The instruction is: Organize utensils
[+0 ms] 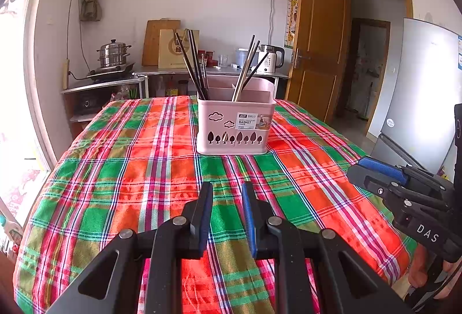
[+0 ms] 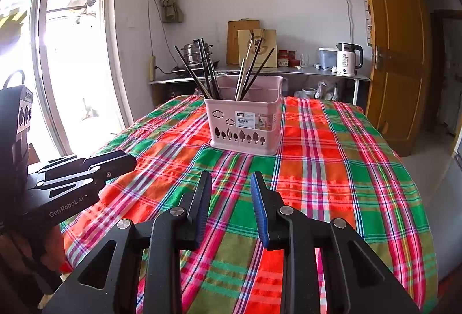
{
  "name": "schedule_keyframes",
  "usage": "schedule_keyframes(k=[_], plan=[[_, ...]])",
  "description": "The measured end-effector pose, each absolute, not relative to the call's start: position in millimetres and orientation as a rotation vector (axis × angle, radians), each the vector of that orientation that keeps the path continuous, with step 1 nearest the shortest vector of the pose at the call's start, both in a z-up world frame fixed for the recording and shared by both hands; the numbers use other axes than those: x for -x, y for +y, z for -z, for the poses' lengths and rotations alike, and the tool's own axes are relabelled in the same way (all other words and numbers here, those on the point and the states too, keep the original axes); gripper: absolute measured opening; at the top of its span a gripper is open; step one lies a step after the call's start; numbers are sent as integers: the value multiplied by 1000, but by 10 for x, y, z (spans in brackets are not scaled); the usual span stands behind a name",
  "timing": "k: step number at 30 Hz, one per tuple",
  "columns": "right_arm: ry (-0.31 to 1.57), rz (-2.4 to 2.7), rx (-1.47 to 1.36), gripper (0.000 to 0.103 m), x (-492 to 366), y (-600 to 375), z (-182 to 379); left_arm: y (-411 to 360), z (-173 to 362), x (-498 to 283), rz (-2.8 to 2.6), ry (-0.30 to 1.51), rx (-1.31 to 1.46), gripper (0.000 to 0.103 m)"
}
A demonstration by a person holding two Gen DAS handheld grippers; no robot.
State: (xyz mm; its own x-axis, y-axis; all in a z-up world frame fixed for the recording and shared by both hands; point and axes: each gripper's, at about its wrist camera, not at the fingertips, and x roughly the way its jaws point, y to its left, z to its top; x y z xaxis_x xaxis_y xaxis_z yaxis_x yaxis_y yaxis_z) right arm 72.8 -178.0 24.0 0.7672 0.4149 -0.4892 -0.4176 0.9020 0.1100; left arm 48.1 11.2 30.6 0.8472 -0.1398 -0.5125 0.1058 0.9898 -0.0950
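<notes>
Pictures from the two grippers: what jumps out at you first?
The bright red-and-green checked tablecloth fills nearly the whole table. In the middle of it stands a pink basket with cloud and tree cut-outs, holding dark chopsticks in its left part and paler ones in the middle. Up close, the left gripper and the right gripper hang over the cloth, both open and empty.
</notes>
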Motion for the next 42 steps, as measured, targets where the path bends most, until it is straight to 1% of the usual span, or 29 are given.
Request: schedule_keyframes(k=[42], plan=[[544,-461,1,29,-711,-1741,-214,103,-259,-456,103,548,60,20]])
